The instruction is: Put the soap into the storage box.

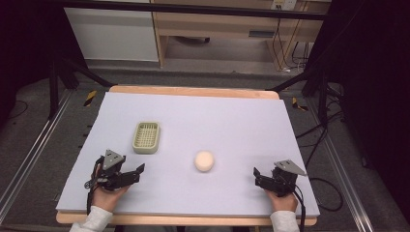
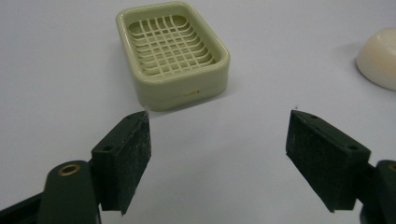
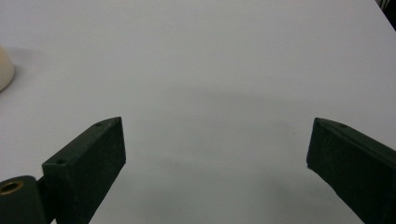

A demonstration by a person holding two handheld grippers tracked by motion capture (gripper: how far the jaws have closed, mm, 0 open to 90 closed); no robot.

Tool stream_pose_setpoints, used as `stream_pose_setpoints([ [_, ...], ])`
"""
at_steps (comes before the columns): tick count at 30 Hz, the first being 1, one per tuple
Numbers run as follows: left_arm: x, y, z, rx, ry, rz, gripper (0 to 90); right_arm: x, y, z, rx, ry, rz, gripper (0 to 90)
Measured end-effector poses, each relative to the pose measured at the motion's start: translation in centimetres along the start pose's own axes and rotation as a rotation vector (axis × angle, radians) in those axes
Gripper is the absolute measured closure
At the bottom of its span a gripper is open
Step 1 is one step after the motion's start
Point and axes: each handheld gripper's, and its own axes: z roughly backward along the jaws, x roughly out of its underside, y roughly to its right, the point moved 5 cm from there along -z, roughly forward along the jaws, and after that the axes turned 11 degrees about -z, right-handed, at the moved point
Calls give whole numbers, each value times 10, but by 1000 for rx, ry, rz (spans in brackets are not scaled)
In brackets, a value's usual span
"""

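High view: the left gripper [image 1: 129, 172] rests near the table's [image 1: 232, 121] near left corner, the right gripper [image 1: 261, 177] at the near right, both holding nothing. The cream soap [image 1: 204, 161] lies between them, the green soap dish [image 1: 146, 137] just beyond the left gripper.

Left gripper view: 2 jaws apart, dish [image 2: 173, 53] ahead, soap [image 2: 379, 59] far right.

Right gripper view: jaws wide apart over bare table, soap [image 3: 4, 70] at left edge

soap dish [image 2: 173, 51]: no text or brand readable
soap bar [image 1: 204, 161]: no marking readable
grippers: no labels legible
background, upper right of the high view: label too small to read
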Motion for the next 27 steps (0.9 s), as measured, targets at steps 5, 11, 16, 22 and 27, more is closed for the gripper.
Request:
stream_pose_setpoints([
  [5,-3,6,-2,9,7,-7,217,0,0,-1,-1,-4,-5,50],
  [11,-6,9,-3,15,9,-13,216,1,0,-1,-1,-8,-1,51],
  [16,-9,9,-4,15,9,-22,214,1,0,-1,1,-9,-1,52],
  [22,-15,12,-6,19,18,-24,214,1,-1,-1,-1,-9,-2,54],
  [27,-18,17,-6,31,17,-37,213,1,-1,-1,0,-5,7,58],
])
